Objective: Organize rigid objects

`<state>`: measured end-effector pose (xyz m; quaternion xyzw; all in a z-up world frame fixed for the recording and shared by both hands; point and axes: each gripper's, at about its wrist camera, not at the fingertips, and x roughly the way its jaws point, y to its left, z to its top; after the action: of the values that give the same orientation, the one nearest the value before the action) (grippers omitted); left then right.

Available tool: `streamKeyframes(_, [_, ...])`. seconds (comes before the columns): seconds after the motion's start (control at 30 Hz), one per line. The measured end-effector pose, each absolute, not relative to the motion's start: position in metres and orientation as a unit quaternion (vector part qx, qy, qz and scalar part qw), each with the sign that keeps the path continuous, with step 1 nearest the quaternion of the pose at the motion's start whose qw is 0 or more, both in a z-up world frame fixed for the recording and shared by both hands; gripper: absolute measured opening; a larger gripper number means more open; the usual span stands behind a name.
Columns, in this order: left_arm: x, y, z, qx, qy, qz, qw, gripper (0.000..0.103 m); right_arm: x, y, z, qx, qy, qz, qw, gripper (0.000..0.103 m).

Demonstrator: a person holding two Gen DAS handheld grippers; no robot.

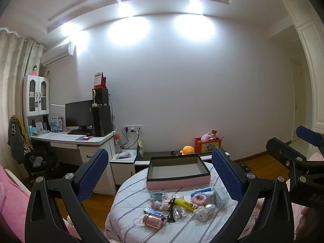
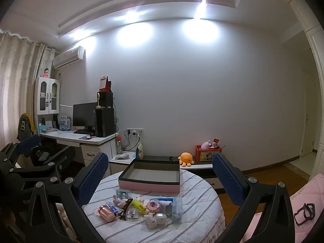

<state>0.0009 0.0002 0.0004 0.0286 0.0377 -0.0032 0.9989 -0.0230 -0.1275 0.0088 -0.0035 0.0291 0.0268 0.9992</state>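
Both sets of fingers are spread wide with nothing in them: left gripper (image 1: 160,174) and right gripper (image 2: 160,176) hover level, short of the round table (image 2: 198,222). Just ahead, between the fingers, sits the clutter: copper tin (image 2: 106,213), yellow highlighter (image 2: 139,205), white toy (image 2: 156,219). Past that, the empty pink tray (image 2: 149,188). I'd start with something at the pile's edge, like the tin, coming in low so neighbours don't scatter.
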Motion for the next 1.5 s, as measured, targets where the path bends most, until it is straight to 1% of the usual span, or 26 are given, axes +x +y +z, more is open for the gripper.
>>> streamKeyframes(0.43, [0.001, 0.000, -0.003, 0.031, 0.039, -0.005, 0.999, 0.103, -0.012, -0.132, 0.008, -0.002, 0.028, 0.022, 0.999, 0.103])
streamKeyframes(0.6, [0.005, 0.000, -0.009, 0.033, 0.041, -0.006, 0.999, 0.103, -0.019, -0.131, 0.009, -0.002, 0.024, 0.022, 0.999, 0.103])
streamKeyframes(1.5, [0.000, 0.005, -0.006, 0.025, 0.049, -0.013, 0.998, 0.103, -0.025, -0.130, 0.008, -0.003, 0.028, 0.019, 0.999, 0.103])
